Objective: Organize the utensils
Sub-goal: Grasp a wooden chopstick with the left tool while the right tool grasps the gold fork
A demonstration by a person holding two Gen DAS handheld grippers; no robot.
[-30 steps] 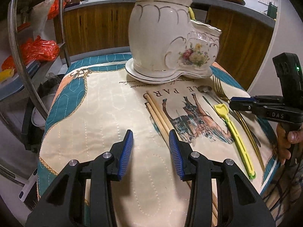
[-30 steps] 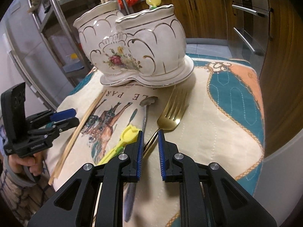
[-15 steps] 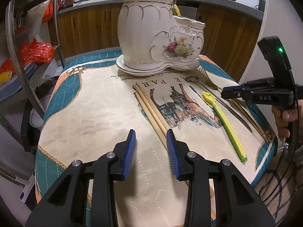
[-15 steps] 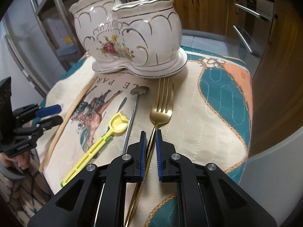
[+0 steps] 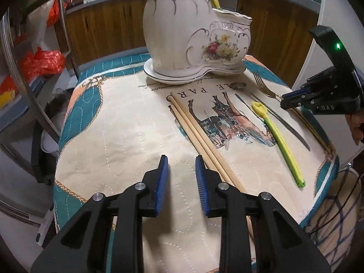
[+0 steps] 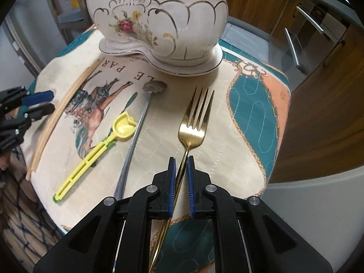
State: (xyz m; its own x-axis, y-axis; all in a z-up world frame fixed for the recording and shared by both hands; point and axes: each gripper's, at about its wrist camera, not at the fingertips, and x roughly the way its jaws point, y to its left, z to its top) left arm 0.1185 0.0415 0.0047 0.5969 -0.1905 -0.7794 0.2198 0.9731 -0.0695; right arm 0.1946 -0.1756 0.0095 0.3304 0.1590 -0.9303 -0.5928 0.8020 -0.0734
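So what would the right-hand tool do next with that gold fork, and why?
Probably close the last bit onto the handle. The right tool already has its blue pads on either side of the gold fork, with a narrow gap showing on each side, so nothing is gripped yet. The fork lies flat on the cloth, tines toward the white ceramic holder, where it likely belongs.

Dim warm indoor light, soft shadows, fisheye-bent edges (dark corners)

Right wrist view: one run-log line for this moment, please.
right gripper: open, fingers straddle gold fork handle | left gripper: open, beside chopsticks | nothing lifted
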